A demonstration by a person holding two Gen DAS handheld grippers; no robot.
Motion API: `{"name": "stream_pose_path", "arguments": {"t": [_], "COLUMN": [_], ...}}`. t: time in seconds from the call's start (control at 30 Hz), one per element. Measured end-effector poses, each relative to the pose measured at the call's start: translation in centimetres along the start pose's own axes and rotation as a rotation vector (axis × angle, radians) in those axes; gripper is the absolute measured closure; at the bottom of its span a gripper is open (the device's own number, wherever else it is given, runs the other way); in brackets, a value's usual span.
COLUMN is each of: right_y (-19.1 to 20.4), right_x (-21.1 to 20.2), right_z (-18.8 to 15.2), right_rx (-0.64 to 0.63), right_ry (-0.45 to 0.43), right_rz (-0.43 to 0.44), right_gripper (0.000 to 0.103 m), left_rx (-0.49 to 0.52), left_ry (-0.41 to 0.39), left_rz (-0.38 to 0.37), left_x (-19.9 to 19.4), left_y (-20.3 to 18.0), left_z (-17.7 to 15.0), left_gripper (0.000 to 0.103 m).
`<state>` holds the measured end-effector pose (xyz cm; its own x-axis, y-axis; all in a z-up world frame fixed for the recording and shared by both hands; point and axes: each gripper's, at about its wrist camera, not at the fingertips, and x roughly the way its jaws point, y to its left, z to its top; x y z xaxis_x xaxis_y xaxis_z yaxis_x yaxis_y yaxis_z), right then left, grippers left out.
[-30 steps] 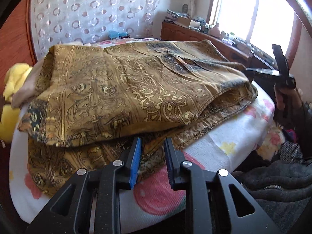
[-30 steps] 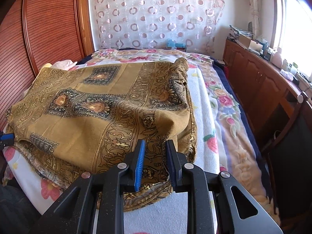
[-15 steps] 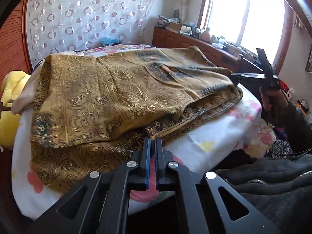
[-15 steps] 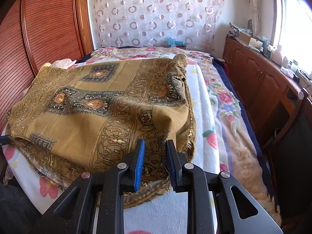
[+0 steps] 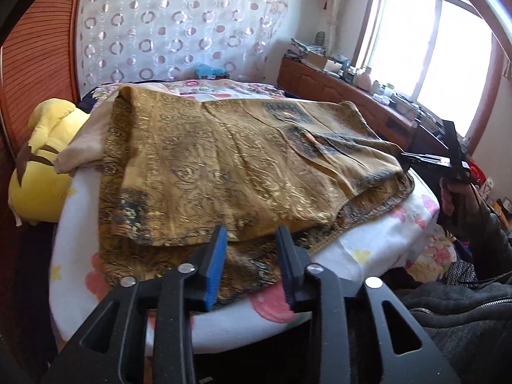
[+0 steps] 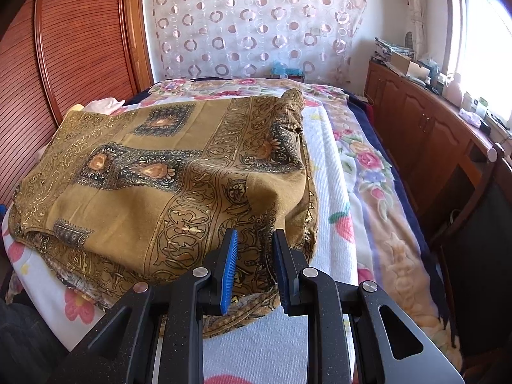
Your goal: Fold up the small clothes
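A gold-brown patterned cloth (image 5: 230,172) lies folded in layers on the bed, with the top layer over a lower one; it also shows in the right wrist view (image 6: 153,185). My left gripper (image 5: 251,240) is open and empty, just above the cloth's near edge. My right gripper (image 6: 254,243) is open and empty over the cloth's near right corner. The right gripper also shows in the left wrist view (image 5: 444,156) at the cloth's far right end, held by a hand.
The bed has a white floral blanket (image 6: 332,224). A yellow plush toy (image 5: 41,166) lies at the bed's left side. A wooden cabinet (image 6: 425,128) with clutter runs along the right under the window. A wooden wardrobe (image 6: 70,48) stands at the left.
My left gripper shut half a second ago and has opened again, now higher above the cloth's near edge. My right gripper has stayed open and moved very little.
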<state>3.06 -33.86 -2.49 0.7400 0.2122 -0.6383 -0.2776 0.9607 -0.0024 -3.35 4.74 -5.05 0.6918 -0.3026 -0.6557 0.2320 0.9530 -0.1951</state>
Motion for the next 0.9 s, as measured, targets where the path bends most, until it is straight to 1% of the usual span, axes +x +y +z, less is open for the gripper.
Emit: {"name": "stream_pose_path", "arguments": {"t": [0.03, 0.07, 0.13, 0.17, 0.2, 0.33, 0.47, 0.5, 0.57, 0.67, 0.77, 0.83, 0.9], "right_y": [0.0, 0.0, -0.1, -0.1, -0.2, -0.5, -0.6, -0.5, -0.6, -0.5, -0.6, -0.7, -0.8], "right_x": [0.0, 0.1, 0.2, 0.2, 0.3, 0.6, 0.8, 0.8, 1.0, 1.1, 1.1, 0.9, 0.8], "right_z": [0.0, 0.0, -0.1, -0.1, -0.1, -0.1, -0.1, -0.1, -0.1, -0.1, -0.1, 0.0, 0.1], "right_rx": [-0.001, -0.001, -0.001, 0.000, 0.000, 0.008, 0.009, 0.008, 0.008, 0.003, 0.004, 0.002, -0.004], "right_ry": [0.000, 0.001, 0.003, 0.004, 0.005, 0.013, 0.018, 0.020, 0.023, 0.023, 0.021, 0.015, 0.009], "right_rz": [-0.001, -0.001, 0.001, 0.001, 0.001, 0.000, -0.001, -0.003, 0.002, -0.004, 0.008, 0.017, 0.018], "right_gripper": [0.080, 0.080, 0.080, 0.080, 0.080, 0.080, 0.080, 0.080, 0.080, 0.080, 0.080, 0.087, 0.094], "left_rx": [-0.005, -0.010, -0.017, -0.021, -0.024, -0.052, -0.088, -0.100, -0.105, -0.133, -0.150, -0.161, -0.166], "left_ry": [0.003, 0.005, 0.002, -0.007, -0.011, -0.041, -0.089, -0.092, -0.085, -0.059, -0.033, -0.019, -0.018], "left_rz": [0.019, 0.037, 0.072, 0.085, 0.098, 0.136, 0.216, 0.244, 0.271, 0.268, 0.247, 0.206, 0.168], "left_x": [0.1, 0.2, 0.3, 0.4, 0.3, 0.2, 0.2, 0.5, 1.1, 2.0, 2.7, 3.0, 3.1], "left_y": [0.4, 0.7, 1.3, 1.6, 1.9, 3.4, 5.2, 5.8, 6.8, 8.0, 8.6, 8.9, 9.0], "left_z": [0.1, 0.2, 0.3, 0.3, 0.4, 0.7, 1.1, 1.2, 1.3, 1.2, 0.7, 0.3, 0.1], "left_gripper": [0.064, 0.061, 0.052, 0.044, 0.040, 0.040, 0.040, 0.040, 0.040, 0.040, 0.043, 0.052, 0.066]}}
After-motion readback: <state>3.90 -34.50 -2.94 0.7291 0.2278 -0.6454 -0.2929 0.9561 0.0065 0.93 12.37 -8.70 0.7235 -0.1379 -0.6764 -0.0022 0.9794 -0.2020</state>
